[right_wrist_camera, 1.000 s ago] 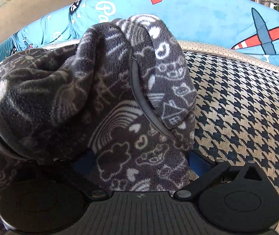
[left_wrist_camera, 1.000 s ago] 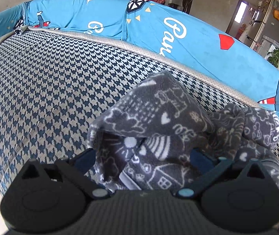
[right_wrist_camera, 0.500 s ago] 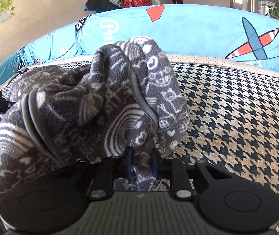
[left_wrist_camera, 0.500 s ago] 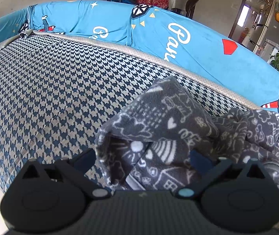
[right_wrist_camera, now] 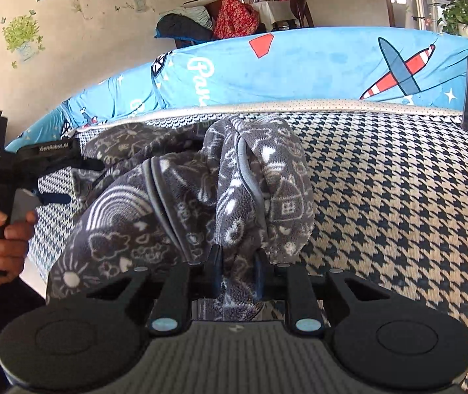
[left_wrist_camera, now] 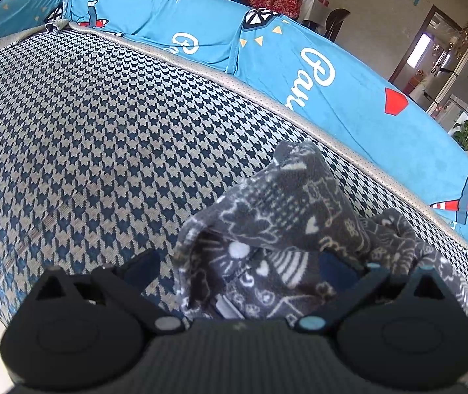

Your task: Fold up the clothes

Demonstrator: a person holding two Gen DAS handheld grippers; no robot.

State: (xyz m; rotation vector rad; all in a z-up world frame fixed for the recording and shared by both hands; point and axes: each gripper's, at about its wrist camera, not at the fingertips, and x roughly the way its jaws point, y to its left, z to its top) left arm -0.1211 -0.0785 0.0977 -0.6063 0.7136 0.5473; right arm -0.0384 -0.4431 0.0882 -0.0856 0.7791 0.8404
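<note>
The grey fleece garment (right_wrist_camera: 201, 197) lies bunched in a heap on the houndstooth sofa seat (right_wrist_camera: 398, 213), near the blue airplane-print back cushion (right_wrist_camera: 316, 69). The right gripper (right_wrist_camera: 235, 274) has just been closing and is now pinched tight on a fold of the fleece. The left gripper (left_wrist_camera: 240, 272) sits with its jaws spread wide, fleece between them but not pressed. The person's hand (right_wrist_camera: 1, 233) grips the left tool's handle. The fabric looks soft, light, thick and floppy, likely to sag and slip off a thin pinch. Best taken at the banded hem (right_wrist_camera: 250, 170) or a corner, one edge per gripper, so it hangs flat.
</note>
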